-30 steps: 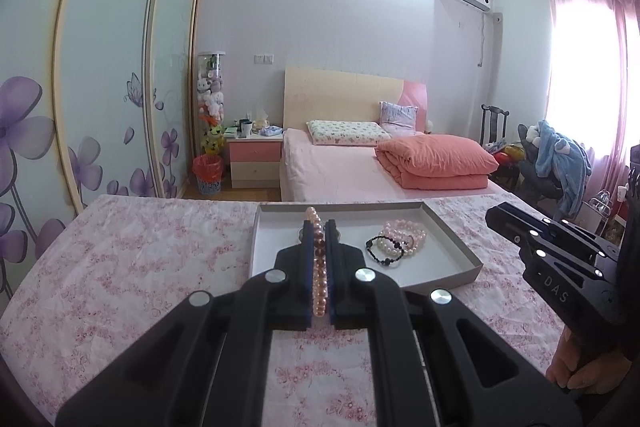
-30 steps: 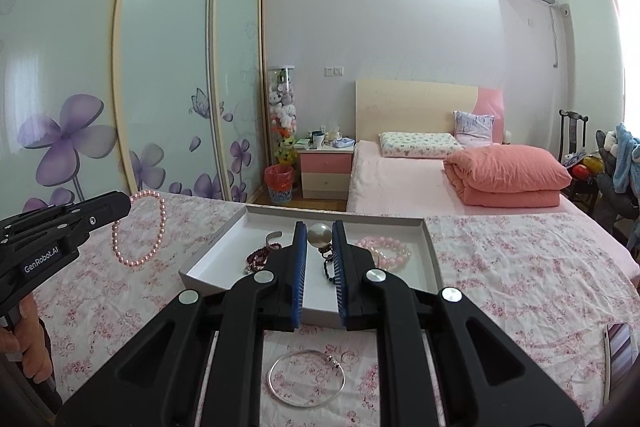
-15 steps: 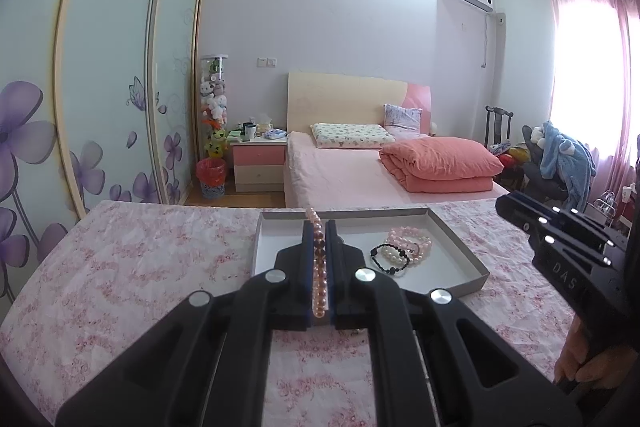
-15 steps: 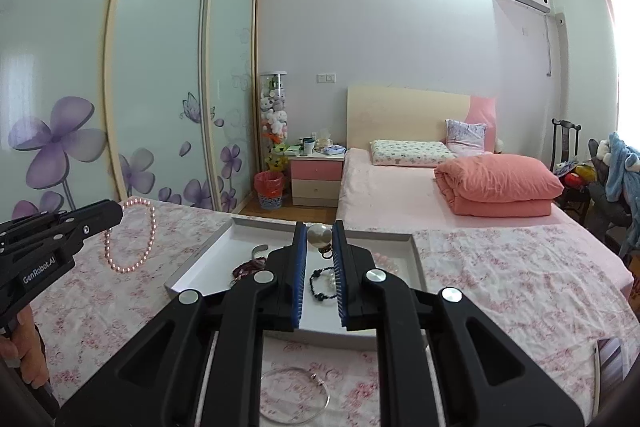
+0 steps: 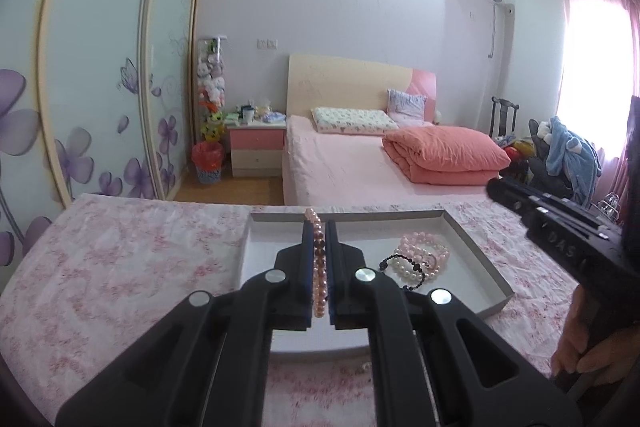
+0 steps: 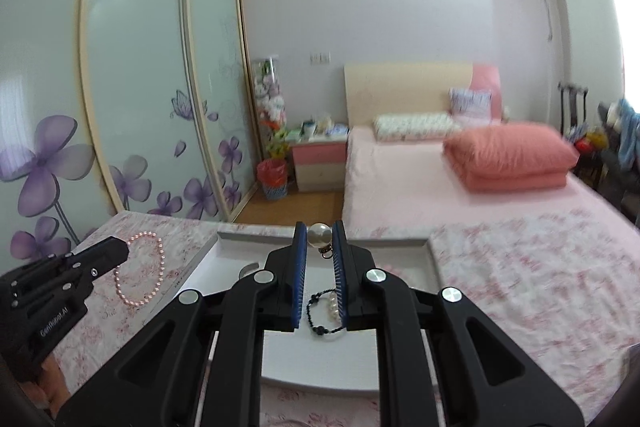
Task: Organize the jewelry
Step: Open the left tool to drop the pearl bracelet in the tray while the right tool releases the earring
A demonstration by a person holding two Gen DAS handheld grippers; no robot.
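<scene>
Both grippers hover over the tray [image 5: 472, 247], left gripper [image 5: 319, 239] pinching the pink bead bracelet [image 5: 319, 267], right gripper [image 6: 320, 239] clamping a pearl pendant [image 6: 319, 235], ready to drop in.

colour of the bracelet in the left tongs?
Pink pearl beads, a few darker purplish ones; the bracelet shows best in the left wrist view.

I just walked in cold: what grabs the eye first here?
The left gripper pinches a pink bead bracelet, and the right gripper clamps a large pearl pendant, both over the white tray on the floral cloth. Pink and black bracelets lie inside the tray.
</scene>
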